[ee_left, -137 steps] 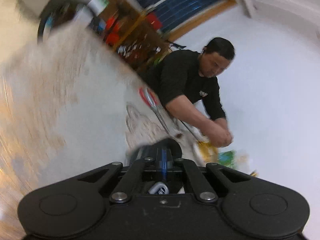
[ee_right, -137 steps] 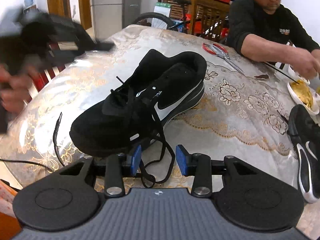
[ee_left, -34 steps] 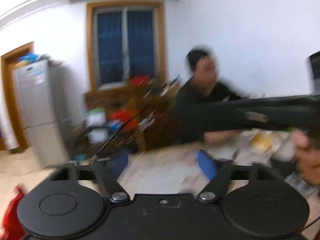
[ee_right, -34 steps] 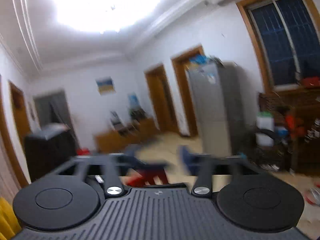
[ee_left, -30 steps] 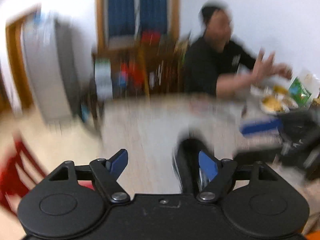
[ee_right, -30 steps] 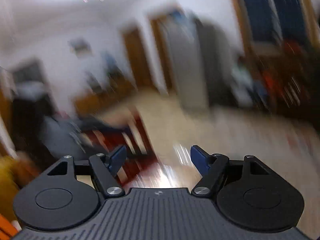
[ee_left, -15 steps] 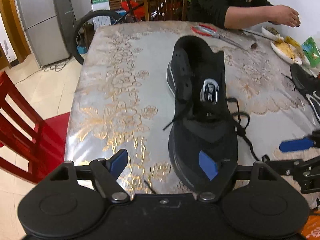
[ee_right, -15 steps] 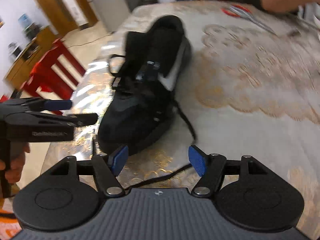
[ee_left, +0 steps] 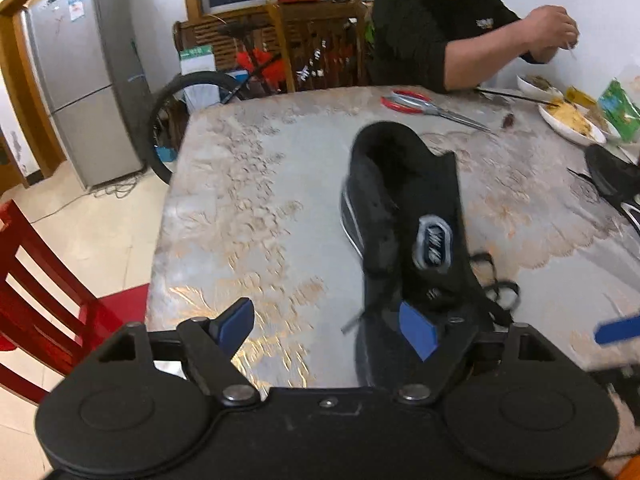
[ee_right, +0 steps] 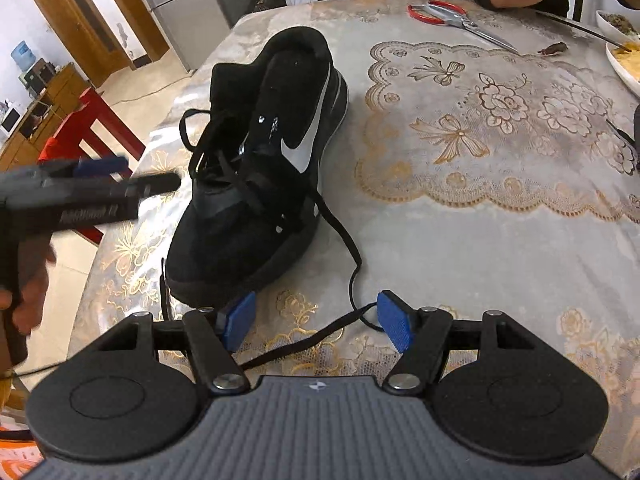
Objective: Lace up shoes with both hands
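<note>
With both claws released and empty, the black shoe (ee_right: 256, 184) lay just ahead of the right gripper (ee_right: 316, 322), whose fingers straddled the loose lace (ee_right: 308, 340); a careless clench there risked missing it, while the left gripper (ee_left: 330, 330) hovered beside the toe.

Bright indoor light glares off the glossy floral tablecloth (ee_right: 460, 208) beside the motion-blurred black sneaker (ee_left: 408, 240); fisheye edges bend strongly

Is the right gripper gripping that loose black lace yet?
Apart. In the right wrist view the lace lies between the right gripper's spread fingers, with tablecloth visible either side.
</note>
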Motion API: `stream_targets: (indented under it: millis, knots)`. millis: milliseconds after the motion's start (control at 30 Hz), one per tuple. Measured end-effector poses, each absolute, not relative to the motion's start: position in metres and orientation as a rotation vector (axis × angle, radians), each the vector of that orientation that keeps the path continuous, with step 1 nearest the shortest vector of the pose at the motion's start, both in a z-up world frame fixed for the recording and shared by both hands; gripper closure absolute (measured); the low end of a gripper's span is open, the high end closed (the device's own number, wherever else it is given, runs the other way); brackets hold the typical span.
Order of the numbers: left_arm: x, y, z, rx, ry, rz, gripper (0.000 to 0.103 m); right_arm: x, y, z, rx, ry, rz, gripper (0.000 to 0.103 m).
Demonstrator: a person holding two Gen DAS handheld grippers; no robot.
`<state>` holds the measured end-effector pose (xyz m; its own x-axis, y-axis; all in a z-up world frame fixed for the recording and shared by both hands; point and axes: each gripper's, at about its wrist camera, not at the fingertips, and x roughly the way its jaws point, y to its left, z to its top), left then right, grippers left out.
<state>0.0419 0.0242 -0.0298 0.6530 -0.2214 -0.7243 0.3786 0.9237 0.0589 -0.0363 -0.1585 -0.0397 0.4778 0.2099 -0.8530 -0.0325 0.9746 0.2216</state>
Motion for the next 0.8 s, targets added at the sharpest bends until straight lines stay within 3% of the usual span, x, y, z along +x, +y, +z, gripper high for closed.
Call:
stream_targets:
  millis: [100, 200, 367, 467, 500, 800]
  knots:
    - [0.049, 0.023, -0.030, 0.226, 0.758, -0.342, 0.027, -0.036, -0.155, -0.042, 0.154, 1.079, 0.158, 0.033]
    - [0.054, 0.020, -0.030, 0.218, 0.736, -0.372, 0.042, -0.034, -0.151, -0.043, 0.123, 1.087, 0.164, 0.033]
    - [0.065, 0.009, -0.038, 0.198, 0.717, -0.413, 0.047, -0.033, -0.151, -0.043, 0.118, 1.092, 0.160, 0.033]
    - [0.073, 0.010, -0.043, 0.134, 0.715, -0.396, 0.073, -0.033, -0.151, -0.044, 0.119, 1.097, 0.158, 0.033]
    - [0.075, 0.012, -0.044, 0.108, 0.720, -0.386, 0.098, -0.033, -0.150, -0.045, 0.115, 1.099, 0.158, 0.033]
    - [0.041, 0.031, -0.011, -0.101, 0.540, -0.414, 0.102, -0.039, -0.148, -0.044, 0.090, 1.079, 0.160, 0.034]
